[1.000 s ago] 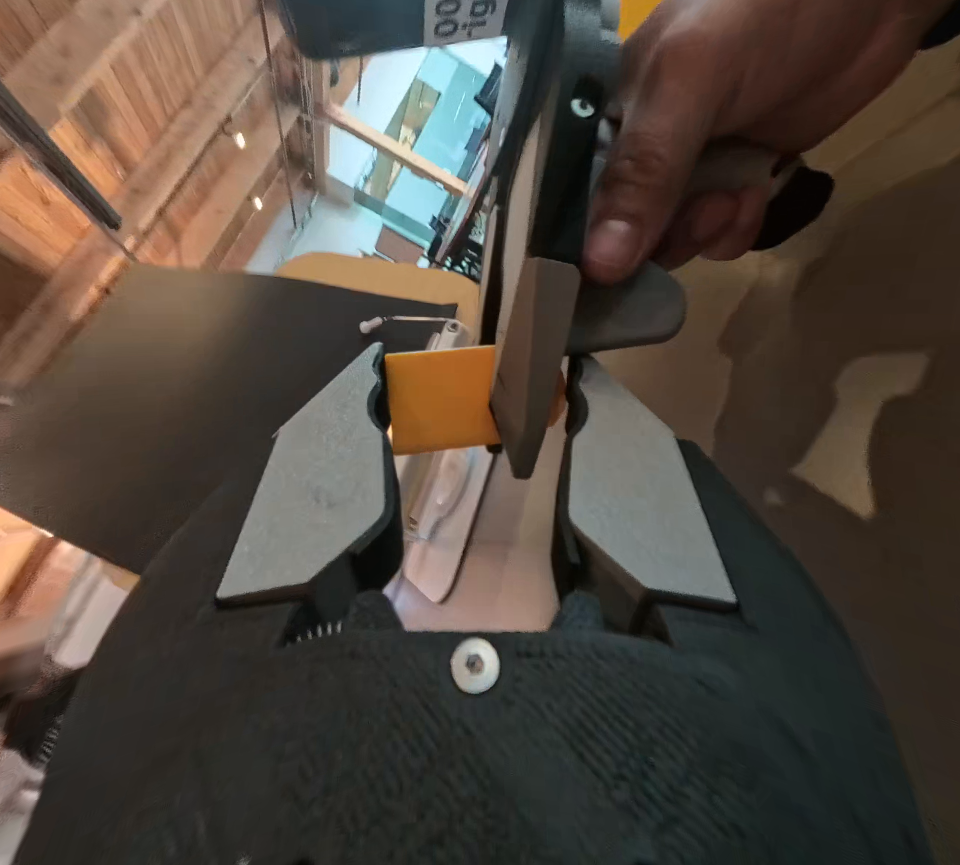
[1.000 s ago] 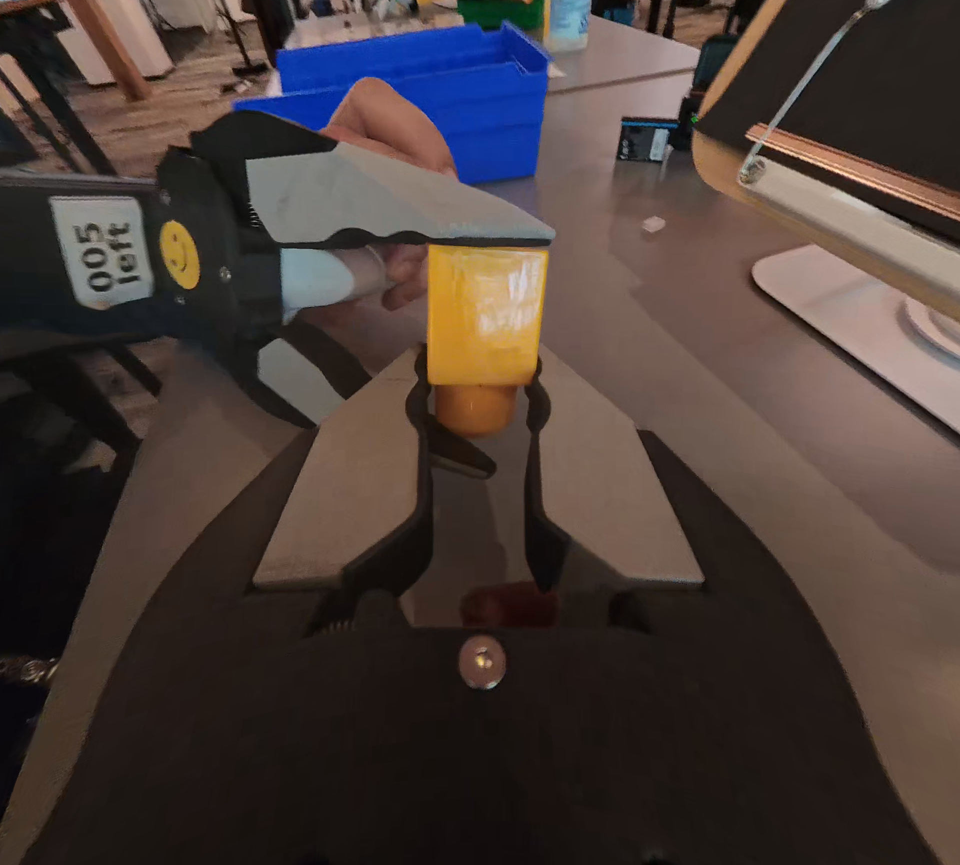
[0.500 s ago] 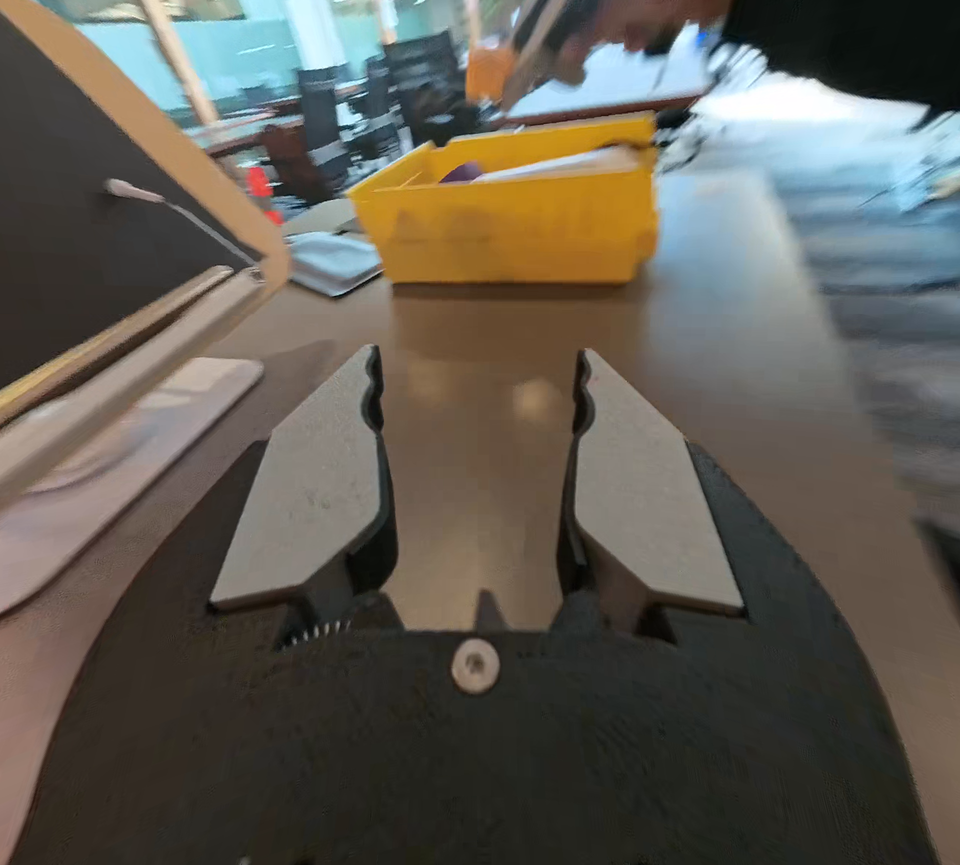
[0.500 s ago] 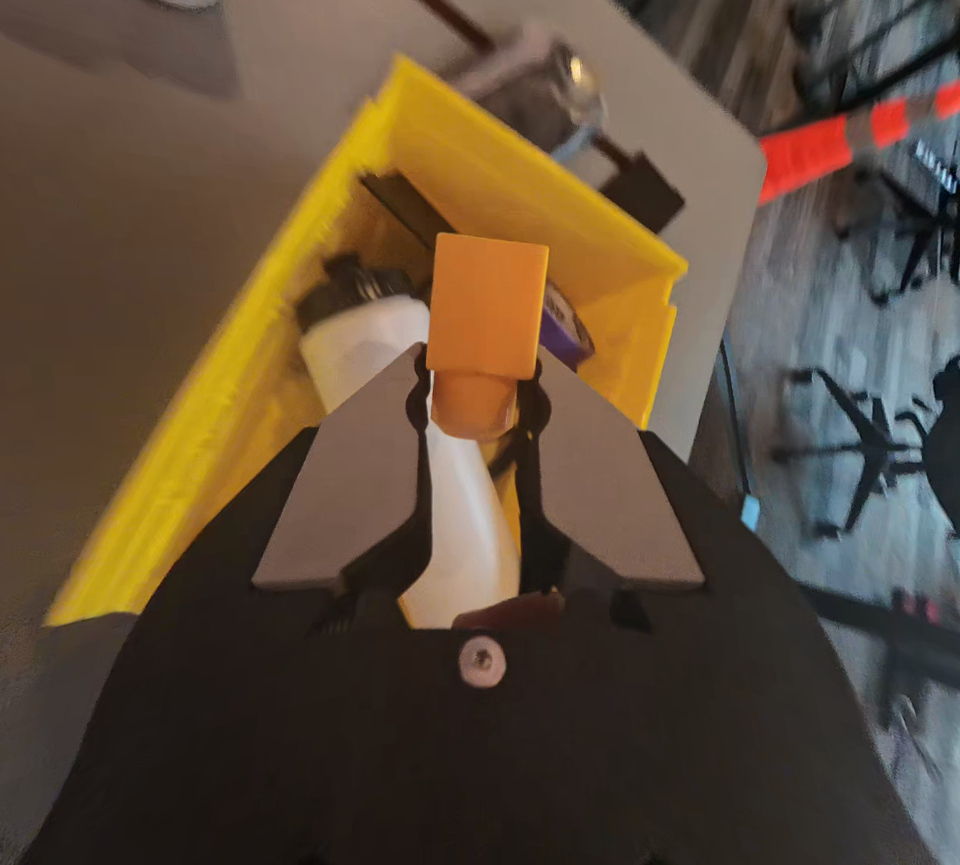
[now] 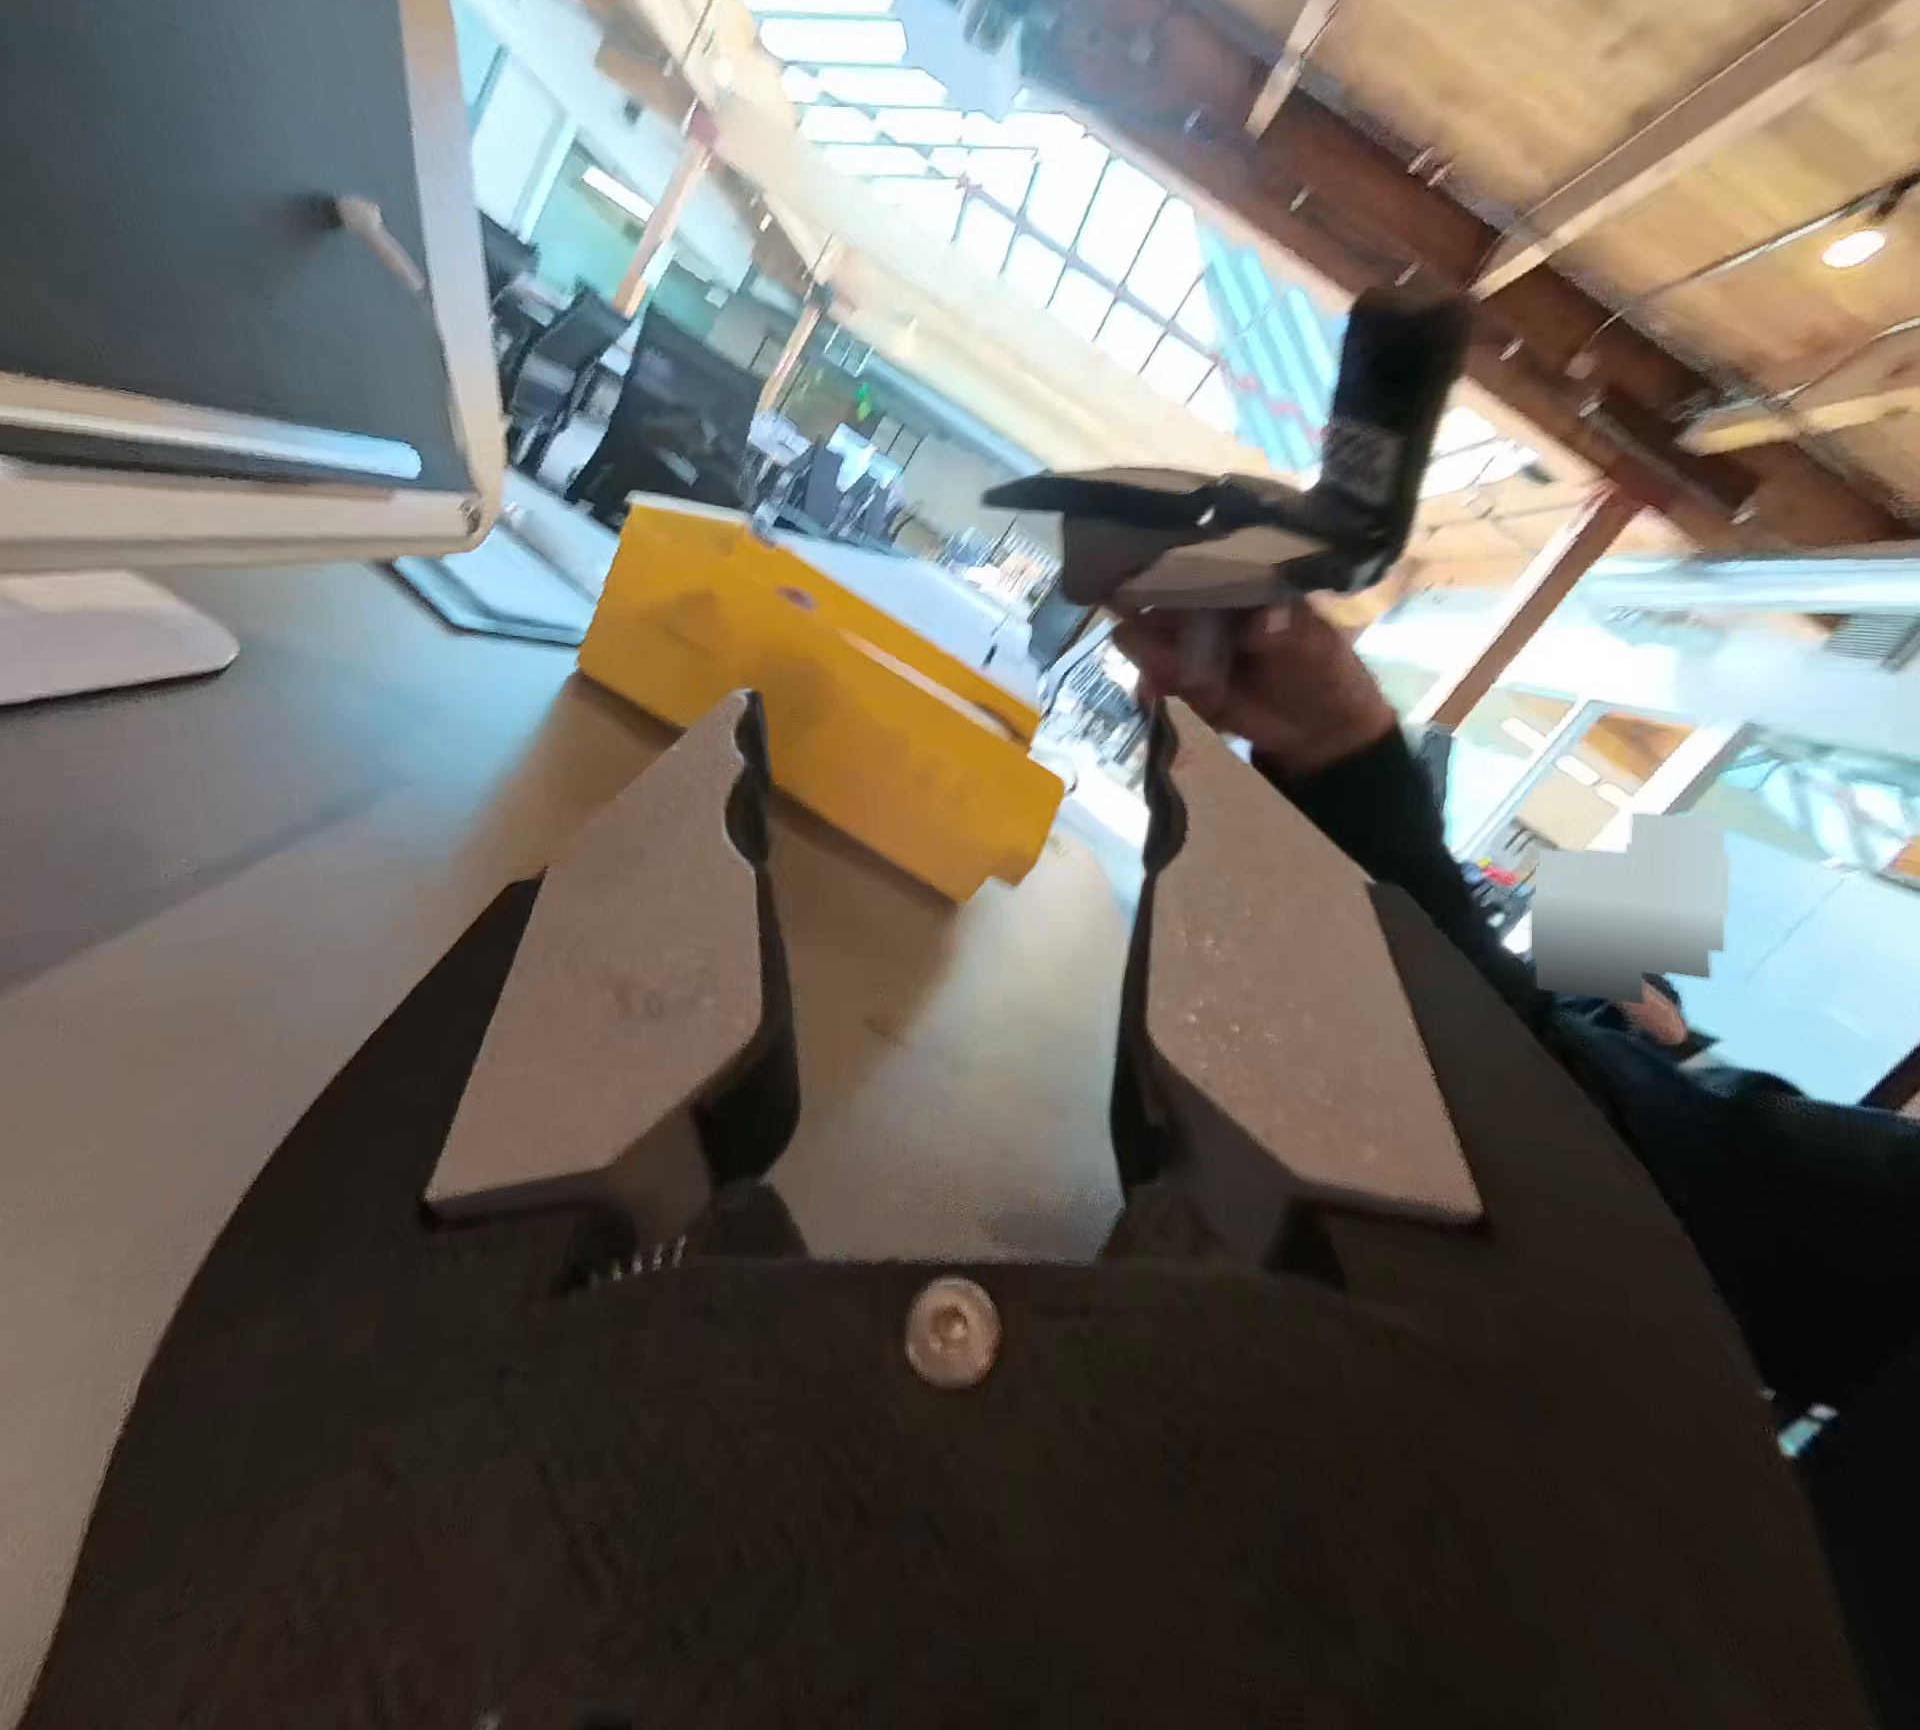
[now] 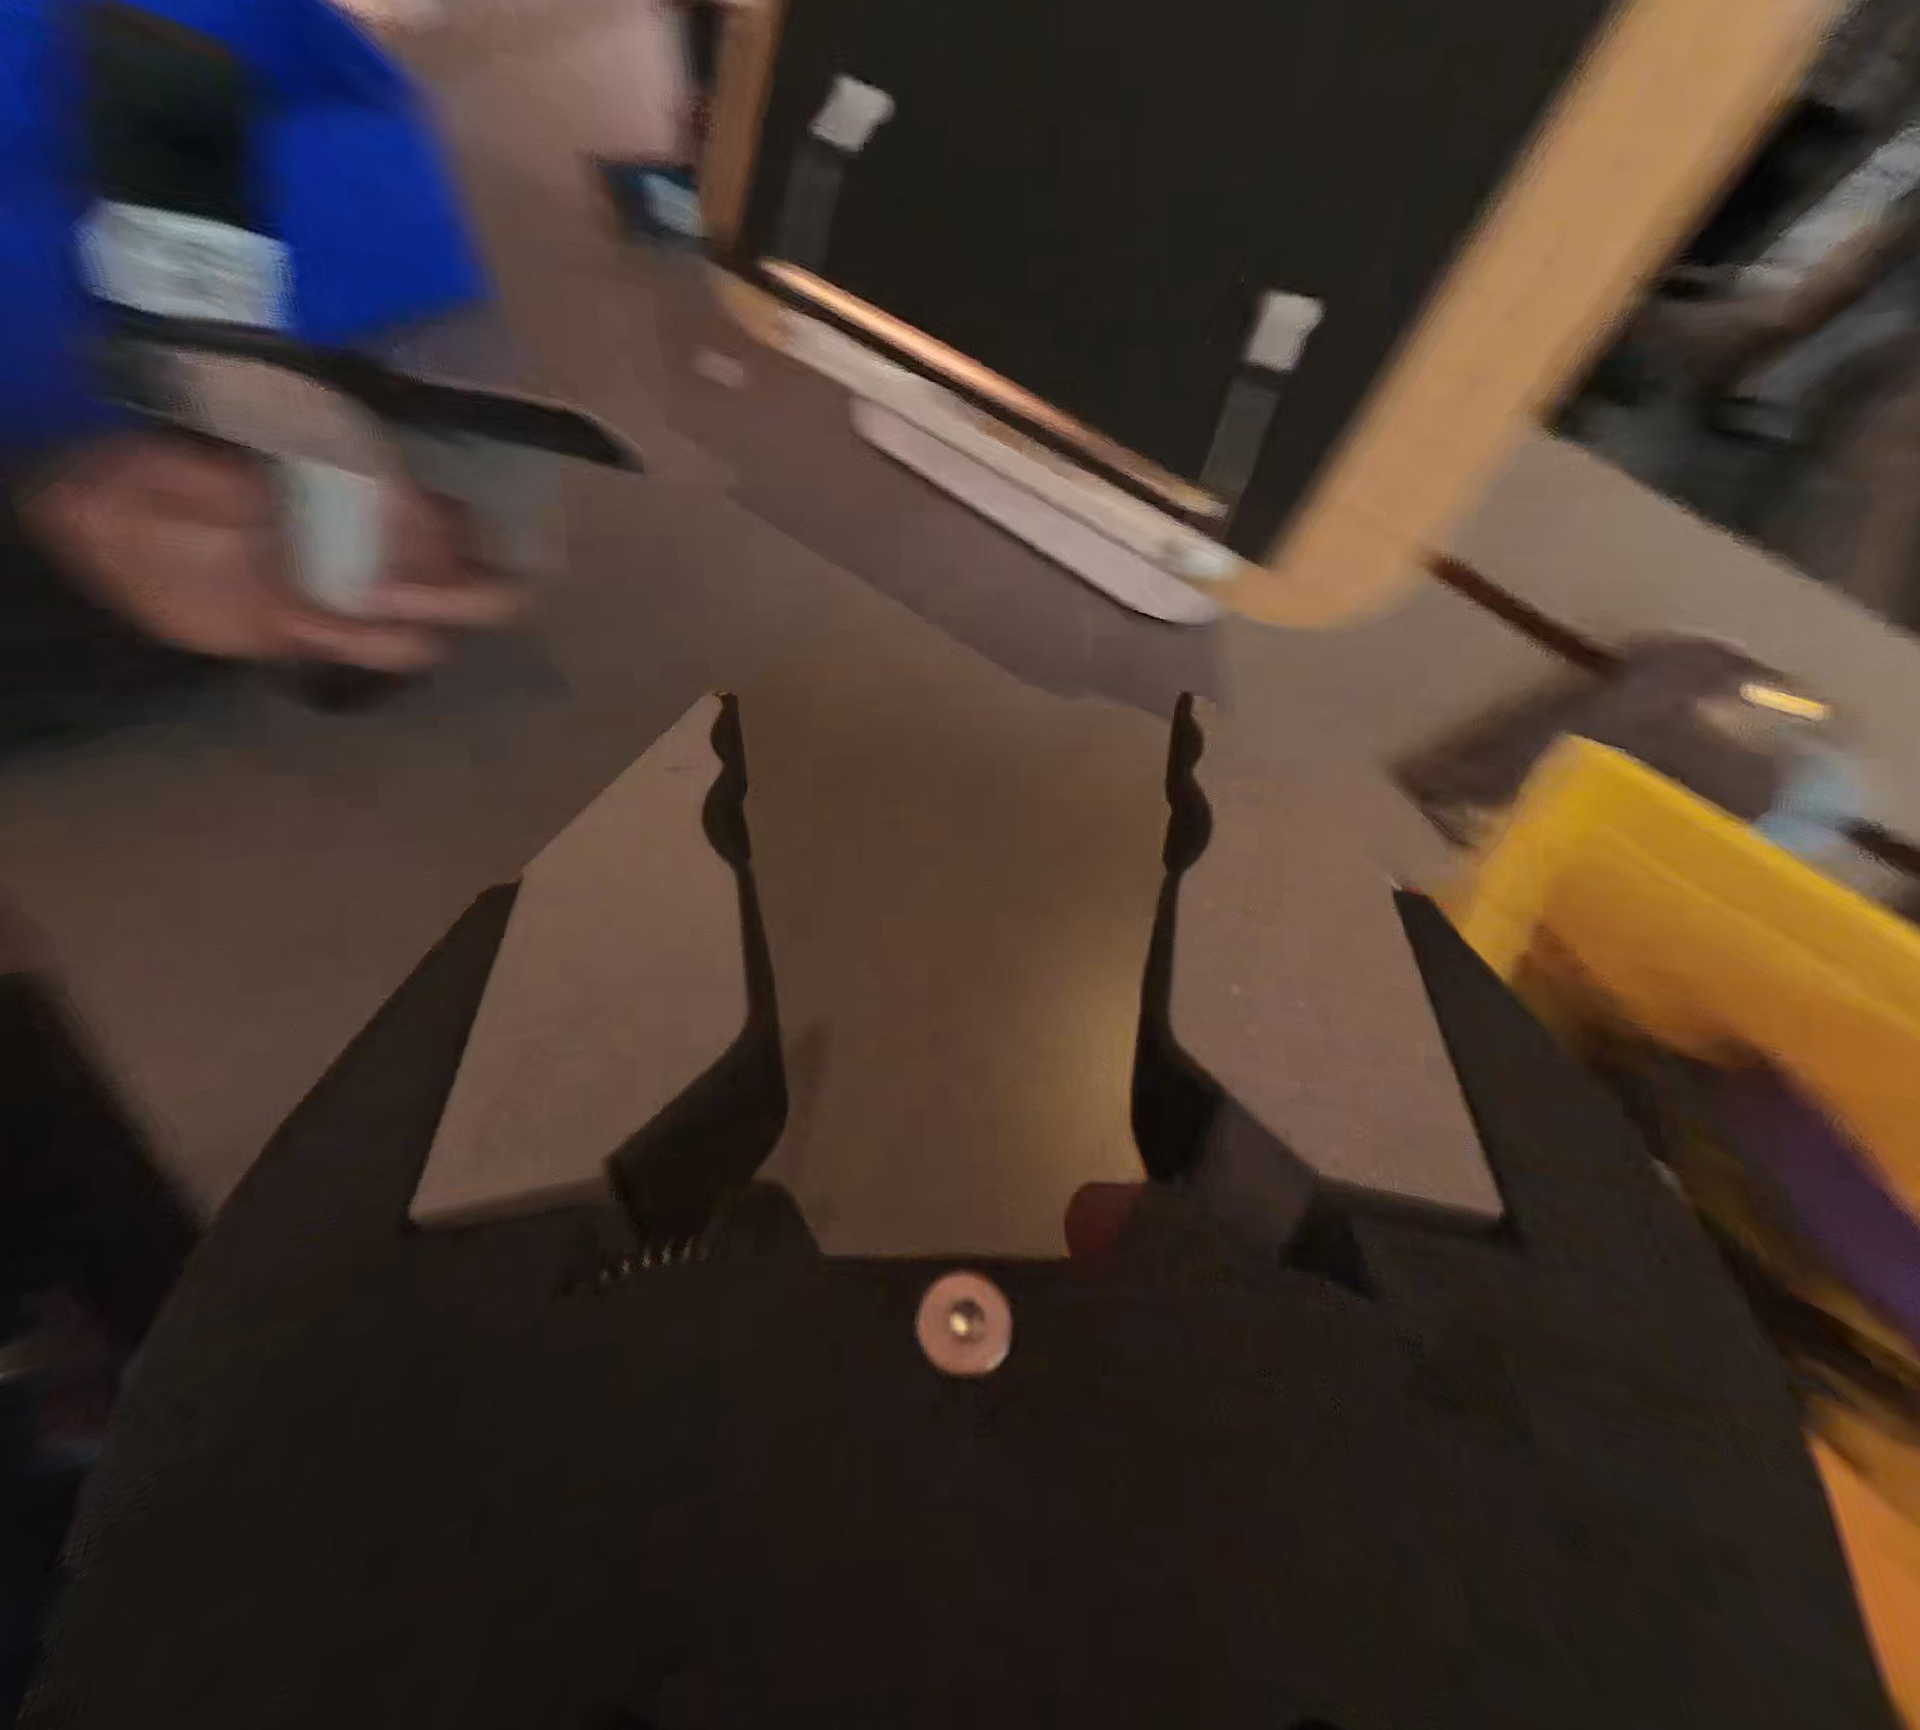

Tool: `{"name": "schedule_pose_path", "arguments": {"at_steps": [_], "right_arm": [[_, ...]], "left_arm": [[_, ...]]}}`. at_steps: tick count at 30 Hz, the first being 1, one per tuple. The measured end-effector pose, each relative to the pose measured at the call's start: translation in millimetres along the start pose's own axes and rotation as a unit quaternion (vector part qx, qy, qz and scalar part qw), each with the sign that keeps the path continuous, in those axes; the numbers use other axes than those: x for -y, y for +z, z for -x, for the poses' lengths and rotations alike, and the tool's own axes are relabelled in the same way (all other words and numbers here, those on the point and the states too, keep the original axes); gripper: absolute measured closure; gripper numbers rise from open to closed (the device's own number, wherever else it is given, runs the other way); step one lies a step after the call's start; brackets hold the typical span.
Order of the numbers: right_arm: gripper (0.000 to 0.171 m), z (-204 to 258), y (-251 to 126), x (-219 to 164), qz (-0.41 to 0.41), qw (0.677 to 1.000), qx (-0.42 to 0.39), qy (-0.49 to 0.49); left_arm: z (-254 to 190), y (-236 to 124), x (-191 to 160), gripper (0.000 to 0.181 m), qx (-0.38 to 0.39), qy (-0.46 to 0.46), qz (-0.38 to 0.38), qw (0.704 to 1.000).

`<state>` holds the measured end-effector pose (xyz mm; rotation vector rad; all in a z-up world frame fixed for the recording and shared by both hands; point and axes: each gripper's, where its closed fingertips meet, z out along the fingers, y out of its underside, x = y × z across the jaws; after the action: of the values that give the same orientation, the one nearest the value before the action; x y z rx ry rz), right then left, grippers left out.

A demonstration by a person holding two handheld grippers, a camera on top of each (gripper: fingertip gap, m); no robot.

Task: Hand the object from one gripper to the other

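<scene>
My left gripper (image 5: 954,724) is open and empty, low over the grey table, pointing at the yellow bin (image 5: 810,704). My right gripper (image 6: 954,714) is open and empty too, over the table with the yellow bin (image 6: 1662,953) at its right. In the left wrist view the right gripper (image 5: 1039,511) is held in the air to the right of the bin. In the blurred right wrist view the left gripper (image 6: 582,454) is at the left. The orange block shows in neither gripper. The bin's inside is too blurred to tell what lies in it.
A black board on a white stand (image 5: 208,122) rises at the left of the table and also shows in the right wrist view (image 6: 1195,122). A blue bin (image 6: 260,122) stands behind the left gripper. A person's dark sleeve (image 5: 1403,849) reaches in from the right.
The left gripper let go of the orange block. The right gripper carried it over the yellow bin, then opened and swung away empty.
</scene>
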<state>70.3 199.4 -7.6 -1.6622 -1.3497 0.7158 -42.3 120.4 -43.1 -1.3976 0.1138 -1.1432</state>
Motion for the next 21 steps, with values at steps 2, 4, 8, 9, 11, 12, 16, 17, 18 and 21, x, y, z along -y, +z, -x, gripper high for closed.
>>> {"name": "schedule_pose_path", "arguments": {"at_steps": [2,4,8,9,11,12,16,17,18,21], "right_arm": [[0.096,42.6,22.1,2.6,-0.017,0.995,0.096,0.033],[0.103,51.3,50.9,-15.2,0.014,0.995,0.092,0.031],[0.099,47.6,95.6,-44.8,0.064,0.996,0.047,0.051],[0.095,50.9,102.3,-39.3,0.04,0.995,0.054,0.071],[0.093,66.3,107.9,-19.1,-0.028,0.984,0.112,0.132],[0.1,73.5,107.8,-9.4,-0.06,0.975,0.144,0.158],[0.099,78.8,114.6,4.5,-0.147,0.955,0.172,0.19],[0.097,80.5,121.3,-0.5,-0.138,0.959,0.173,0.179],[0.092,81.4,129.2,-6.7,-0.122,0.963,0.172,0.167],[0.09,81.9,147.5,-12.8,-0.101,0.97,0.182,0.125]], "left_arm": [[13.3,0.9,-15.3,0.117,0.04,0.014,0.049,0.998],[28.0,-2.1,-26.6,0.128,0.082,0.029,0.091,0.992],[66.2,-18.9,-24.5,0.137,0.192,0.027,0.111,0.975],[70.2,-22.2,-20.5,0.143,0.204,0.03,0.106,0.973],[75.9,-27.3,-15.9,0.145,0.223,0.048,0.104,0.968],[79.4,-29.8,-15.1,0.141,0.234,0.059,0.106,0.965],[87.3,-34.0,-14.7,0.133,0.253,0.084,0.111,0.957],[88.6,-34.6,-15.5,0.133,0.255,0.088,0.115,0.956],[90.5,-35.4,-15.7,0.131,0.259,0.095,0.118,0.954],[93.3,-36.4,-17.7,0.132,0.263,0.134,0.131,0.946]]}}
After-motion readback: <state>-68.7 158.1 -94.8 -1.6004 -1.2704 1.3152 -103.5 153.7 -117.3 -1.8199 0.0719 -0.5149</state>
